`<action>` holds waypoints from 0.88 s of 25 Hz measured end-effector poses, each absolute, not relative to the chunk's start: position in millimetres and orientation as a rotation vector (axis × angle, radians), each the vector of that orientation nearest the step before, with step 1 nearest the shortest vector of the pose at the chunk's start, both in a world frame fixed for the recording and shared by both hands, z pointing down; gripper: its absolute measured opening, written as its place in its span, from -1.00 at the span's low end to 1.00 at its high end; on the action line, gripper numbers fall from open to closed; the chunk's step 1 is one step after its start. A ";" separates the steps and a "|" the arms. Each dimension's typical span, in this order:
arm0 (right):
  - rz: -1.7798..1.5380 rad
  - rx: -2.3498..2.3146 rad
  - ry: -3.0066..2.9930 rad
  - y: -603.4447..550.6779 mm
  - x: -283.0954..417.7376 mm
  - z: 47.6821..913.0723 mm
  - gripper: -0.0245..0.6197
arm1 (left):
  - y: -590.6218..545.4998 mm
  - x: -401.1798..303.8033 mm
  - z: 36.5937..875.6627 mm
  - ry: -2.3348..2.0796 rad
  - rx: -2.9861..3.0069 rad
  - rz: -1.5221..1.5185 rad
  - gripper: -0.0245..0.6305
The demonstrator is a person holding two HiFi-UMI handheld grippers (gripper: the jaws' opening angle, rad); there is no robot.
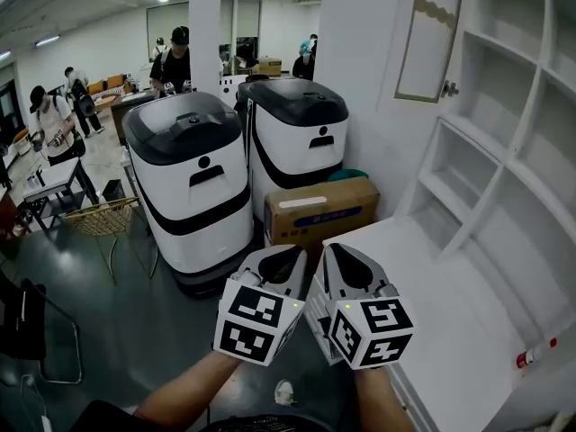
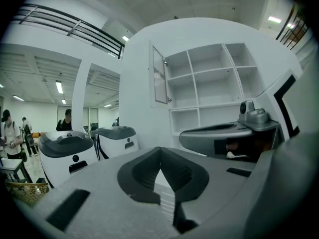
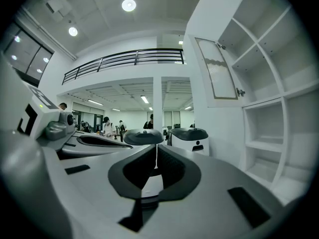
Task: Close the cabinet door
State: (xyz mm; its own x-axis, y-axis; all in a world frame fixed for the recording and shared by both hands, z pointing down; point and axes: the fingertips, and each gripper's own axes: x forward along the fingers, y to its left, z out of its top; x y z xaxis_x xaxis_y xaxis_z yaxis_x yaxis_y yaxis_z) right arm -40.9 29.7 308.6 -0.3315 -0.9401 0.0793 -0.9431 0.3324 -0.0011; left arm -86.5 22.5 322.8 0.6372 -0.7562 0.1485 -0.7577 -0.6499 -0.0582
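Only illegible label (image 1: 337, 220) below open cabinet door (image 1: 430, 34)

I see a white cabinet (image 1: 504, 178) with a white cabinet door (image 1: 430, 34). My grey left gripper (image 1: 286, 257) and right gripper (image 1: 346, 257) carry black-and-white square-patterned cubes. The machines (image 1: 193, 178) are white with dark tops, and the cardboard box (image 1: 319, 210) is brown with blue print.

no print can be read, even on the cardboard box (image 1: 321, 207).

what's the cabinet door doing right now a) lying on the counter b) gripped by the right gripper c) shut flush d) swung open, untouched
d: the cabinet door stands swung out from the shelves, with the left gripper and right gripper both well short of it.
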 end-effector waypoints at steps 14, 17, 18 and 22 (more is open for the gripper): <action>0.084 1.734 -2.557 -65.6 15.4 301.1 -0.86 | -69.8 -36.8 314.5 -1.381 2.810 0.285 -0.89; 0.093 1.731 -2.551 -78.5 24.5 305.1 -0.86 | -82.4 -29.4 316.2 -1.379 2.805 0.281 -0.89; 0.094 1.730 -2.549 -82.3 27.2 306.4 -0.86 | -86.3 -27.5 316.9 -1.380 2.803 0.278 -0.89; 0.102 1.728 -2.541 -96.4 36.4 313.0 -0.86 | -100.9 -23.3 322.5 -1.391 2.785 0.267 -0.88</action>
State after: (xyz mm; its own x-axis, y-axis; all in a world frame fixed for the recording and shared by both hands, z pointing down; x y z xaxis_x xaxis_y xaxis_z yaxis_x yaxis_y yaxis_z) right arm 36.4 -96.4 313.0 -0.3668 -0.9257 0.0928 -0.9301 0.3668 -0.0172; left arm -23.3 -100.9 322.5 0.5891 -0.7920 0.1604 -0.7950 -0.6036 -0.0606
